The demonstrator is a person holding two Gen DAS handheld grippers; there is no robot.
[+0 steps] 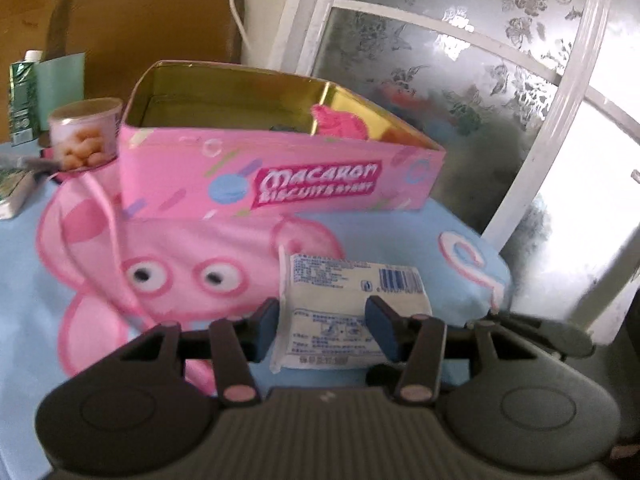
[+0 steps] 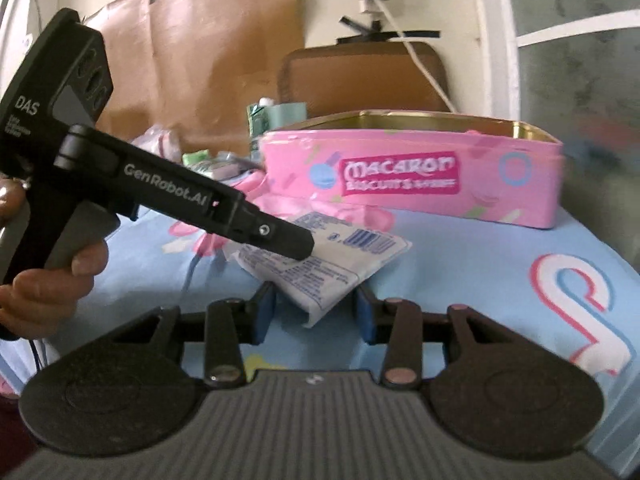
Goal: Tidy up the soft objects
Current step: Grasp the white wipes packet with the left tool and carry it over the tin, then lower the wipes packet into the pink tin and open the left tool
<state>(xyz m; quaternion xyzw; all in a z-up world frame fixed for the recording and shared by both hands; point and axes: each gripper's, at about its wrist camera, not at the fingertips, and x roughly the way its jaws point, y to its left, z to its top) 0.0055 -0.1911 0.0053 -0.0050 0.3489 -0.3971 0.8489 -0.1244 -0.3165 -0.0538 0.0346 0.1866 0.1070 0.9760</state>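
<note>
A white soft packet [image 1: 352,288] with blue print and a barcode lies between my left gripper's [image 1: 324,330] blue pads, which press on its sides. In the right wrist view the same packet [image 2: 320,272] is tilted above the blue cloth, and its near corner is pinched between my right gripper's [image 2: 316,314] pads. The left gripper's finger [image 2: 288,240] rests on the packet's far side, and a hand [image 2: 52,288] holds its grip. Behind stands an open pink macaron tin [image 1: 280,184] [image 2: 400,176] with a fluffy pink thing [image 1: 340,122] inside.
A blue cloth with a pink pig [image 1: 180,248] covers the surface. A small can [image 1: 86,136] and a green carton [image 1: 24,100] stand left of the tin. A patterned window [image 1: 480,80] is on the right, and a brown chair back [image 2: 360,76] is behind.
</note>
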